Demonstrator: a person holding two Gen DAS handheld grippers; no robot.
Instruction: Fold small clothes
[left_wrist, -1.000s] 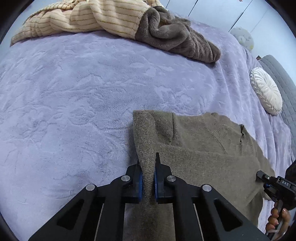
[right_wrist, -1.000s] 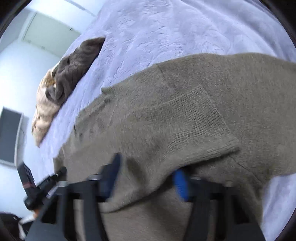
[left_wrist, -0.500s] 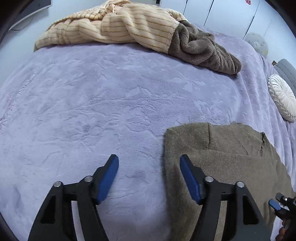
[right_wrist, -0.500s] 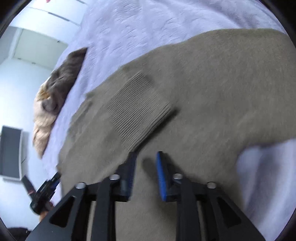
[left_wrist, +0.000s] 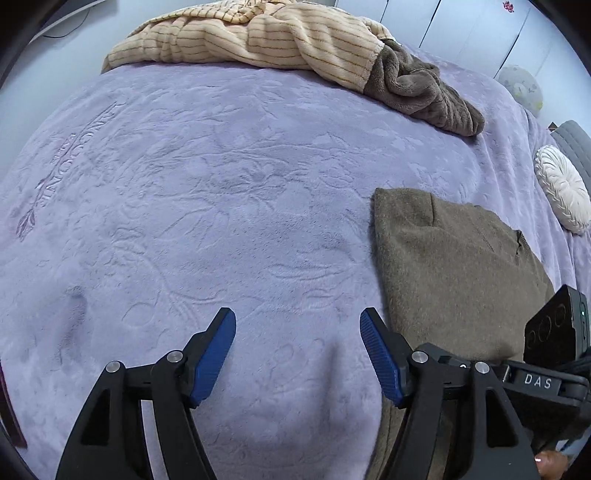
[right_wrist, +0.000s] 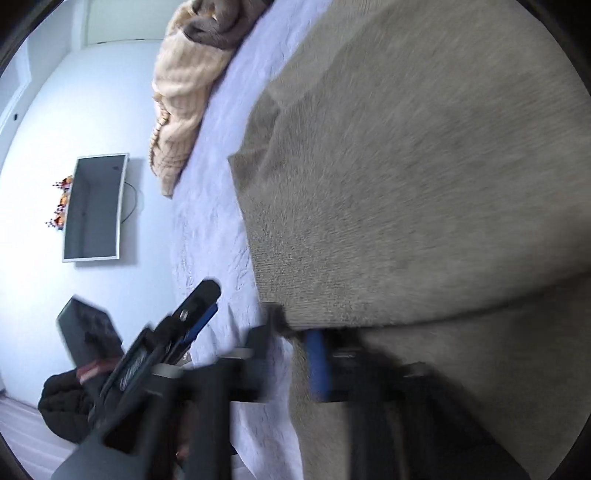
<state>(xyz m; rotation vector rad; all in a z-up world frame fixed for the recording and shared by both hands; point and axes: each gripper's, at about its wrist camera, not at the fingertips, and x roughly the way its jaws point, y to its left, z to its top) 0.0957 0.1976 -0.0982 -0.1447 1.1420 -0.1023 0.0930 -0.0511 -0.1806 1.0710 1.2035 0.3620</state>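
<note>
Moved since earlier frame: the left gripper (left_wrist: 297, 350) has let go of the olive-brown knitted sweater (left_wrist: 454, 273) and shifted left; it now stands over bare lilac embossed bedspread (left_wrist: 207, 192).
Left gripper state: blue pads apart, nothing between them; one second ago they were pinched on the sweater's left fold.
Sweater position: flat on the bedspread, right of the left gripper, its left edge a straight fold.
Right gripper (right_wrist: 295, 354) state: jaws together at the sweater's near edge, the frame blurred; whether cloth is pinched cannot be told. Half a second ago it sat over the sweater's middle beside the ribbed cuff.
Task meaning: the side fold appears laid down; the next fold probably starts from the near hem.
Background: beige striped fleece garment (left_wrist: 258, 37) and brown plush garment (left_wrist: 424, 96) lie at the far edge, unfolded.
</note>
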